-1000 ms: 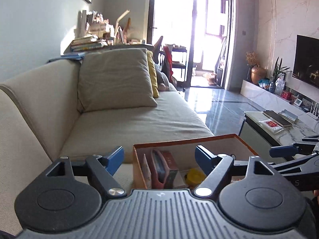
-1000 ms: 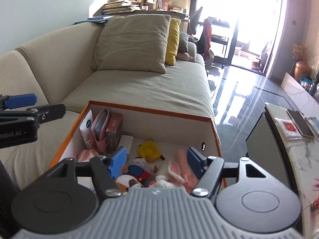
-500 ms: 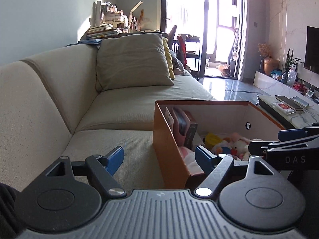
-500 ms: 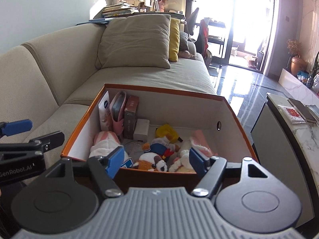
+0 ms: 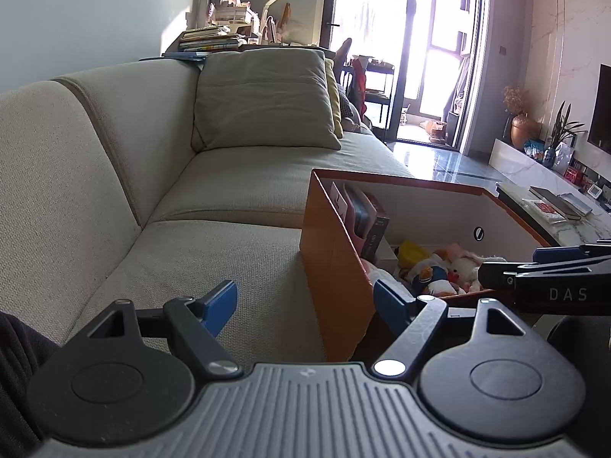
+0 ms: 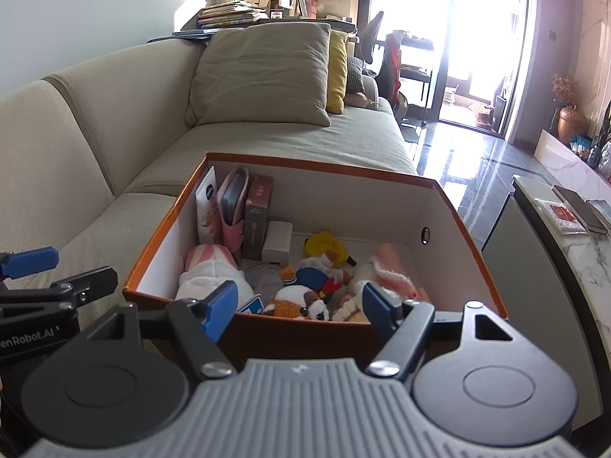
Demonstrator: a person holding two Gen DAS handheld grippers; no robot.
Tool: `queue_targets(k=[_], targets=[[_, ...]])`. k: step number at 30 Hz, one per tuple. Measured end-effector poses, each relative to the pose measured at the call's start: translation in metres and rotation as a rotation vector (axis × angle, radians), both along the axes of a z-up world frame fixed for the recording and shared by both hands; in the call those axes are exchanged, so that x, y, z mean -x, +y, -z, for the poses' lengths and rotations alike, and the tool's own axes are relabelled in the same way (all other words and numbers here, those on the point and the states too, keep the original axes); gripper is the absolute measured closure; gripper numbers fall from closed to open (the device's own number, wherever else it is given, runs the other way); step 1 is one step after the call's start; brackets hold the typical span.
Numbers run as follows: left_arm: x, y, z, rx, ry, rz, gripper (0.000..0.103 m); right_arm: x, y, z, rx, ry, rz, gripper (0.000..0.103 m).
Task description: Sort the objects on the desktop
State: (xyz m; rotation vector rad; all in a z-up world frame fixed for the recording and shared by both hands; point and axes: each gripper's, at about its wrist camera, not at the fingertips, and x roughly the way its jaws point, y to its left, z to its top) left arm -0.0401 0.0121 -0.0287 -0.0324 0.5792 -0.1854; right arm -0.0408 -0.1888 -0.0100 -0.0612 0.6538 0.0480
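Note:
An orange cardboard box [image 6: 450,206] stands on the sofa. Inside, upright along its left wall, are a white tube [image 6: 206,206], a pink pouch [image 6: 233,202] and a brown carton [image 6: 257,217]. A white block [image 6: 277,242], a yellow toy [image 6: 324,244] and several plush toys [image 6: 301,301] lie on the bottom. My right gripper [image 6: 299,307] hangs open at the box's near wall, holding nothing. My left gripper [image 5: 305,305] is open at the box's [image 5: 332,252] near left corner, with the corner showing between its fingers and no pad pressing on it.
The beige sofa seat [image 5: 214,252] stretches left of the box, with a beige cushion [image 6: 263,72] and a yellow one [image 6: 338,68] farther back. A marble-topped table [image 6: 588,252] with a dark book [image 6: 580,210] stands close on the right, glossy floor beyond it.
Both grippers have sunk and drawn back toward the box's near side. The left one has shifted to the box's left corner. The box and its contents lie as before.

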Motion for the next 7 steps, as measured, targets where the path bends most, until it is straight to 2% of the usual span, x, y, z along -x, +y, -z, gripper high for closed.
queue_targets(k=[7], targets=[[-0.0016,0.002,-0.0018,0.004,-0.001,0.0,0.01,0.0033,-0.001,0.0017,0.006,0.004,-0.012,0.029]])
